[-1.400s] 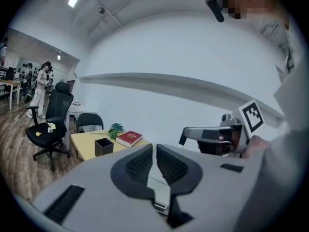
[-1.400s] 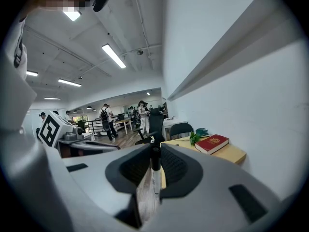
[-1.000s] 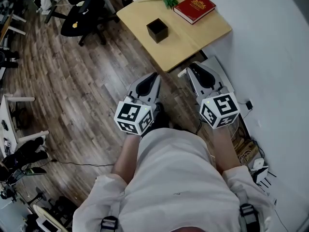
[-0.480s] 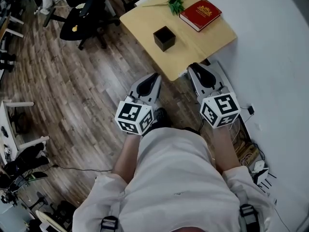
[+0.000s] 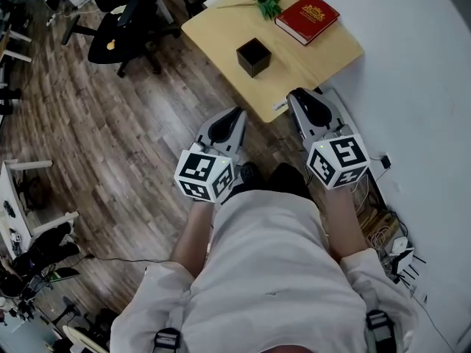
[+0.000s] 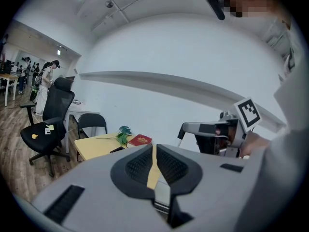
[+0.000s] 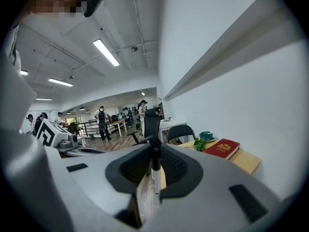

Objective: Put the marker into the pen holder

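The pen holder (image 5: 253,56), a small black open box, stands on the light wooden table (image 5: 324,54) ahead of both grippers. My right gripper (image 5: 304,103) is at the table's near edge, shut on the marker (image 7: 155,174). The marker has a white body and a black cap and stands upright between the pads. My left gripper (image 5: 229,121) hangs over the floor, left of the table's near corner. Its jaws are shut with nothing between them. Both grippers are well short of the pen holder.
A red book (image 5: 307,17) and a green plant sprig (image 5: 266,2) lie at the table's far end. A black office chair (image 5: 121,31) stands to the left on the wooden floor. A white wall (image 5: 412,72) runs along the right, with cables (image 5: 379,230) at its foot.
The table and pen holder have shifted slightly right and closer in the head view. Both grippers stay shut and hold about the same pose.
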### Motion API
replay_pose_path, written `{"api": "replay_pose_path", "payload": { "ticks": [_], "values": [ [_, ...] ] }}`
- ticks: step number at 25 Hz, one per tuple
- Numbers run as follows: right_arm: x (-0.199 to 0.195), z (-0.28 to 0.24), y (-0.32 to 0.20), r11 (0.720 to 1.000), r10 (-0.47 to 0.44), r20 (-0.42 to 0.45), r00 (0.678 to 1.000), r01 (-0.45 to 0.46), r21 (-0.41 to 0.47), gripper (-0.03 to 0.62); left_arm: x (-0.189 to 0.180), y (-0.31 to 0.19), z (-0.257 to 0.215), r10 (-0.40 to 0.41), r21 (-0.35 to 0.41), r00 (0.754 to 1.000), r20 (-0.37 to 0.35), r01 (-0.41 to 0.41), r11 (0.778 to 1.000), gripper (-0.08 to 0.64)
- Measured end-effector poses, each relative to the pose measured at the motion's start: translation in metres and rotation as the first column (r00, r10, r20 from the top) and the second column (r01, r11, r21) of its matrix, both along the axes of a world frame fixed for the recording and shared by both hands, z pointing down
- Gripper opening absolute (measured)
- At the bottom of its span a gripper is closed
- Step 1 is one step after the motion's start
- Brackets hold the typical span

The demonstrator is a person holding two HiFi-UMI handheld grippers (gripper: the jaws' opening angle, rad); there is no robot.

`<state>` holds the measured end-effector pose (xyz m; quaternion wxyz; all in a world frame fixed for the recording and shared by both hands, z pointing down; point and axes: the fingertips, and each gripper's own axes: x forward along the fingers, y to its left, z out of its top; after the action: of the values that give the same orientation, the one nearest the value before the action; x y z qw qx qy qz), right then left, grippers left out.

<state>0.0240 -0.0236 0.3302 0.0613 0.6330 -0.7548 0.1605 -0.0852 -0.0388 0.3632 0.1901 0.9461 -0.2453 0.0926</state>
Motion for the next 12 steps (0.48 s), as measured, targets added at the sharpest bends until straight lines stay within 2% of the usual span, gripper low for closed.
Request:
{"api": "replay_pose_path", "payload": {
  "ticks": [12],
  "values": [
    [0.019, 0.011, -0.011, 0.999, -0.030, 0.021, 0.999, 0.031, -0.014, 0.063, 0.017, -0.008, 0.011, -0.031, -0.022, 0.999, 0.009, 0.031, 0.999, 0.028]
  ]
}}
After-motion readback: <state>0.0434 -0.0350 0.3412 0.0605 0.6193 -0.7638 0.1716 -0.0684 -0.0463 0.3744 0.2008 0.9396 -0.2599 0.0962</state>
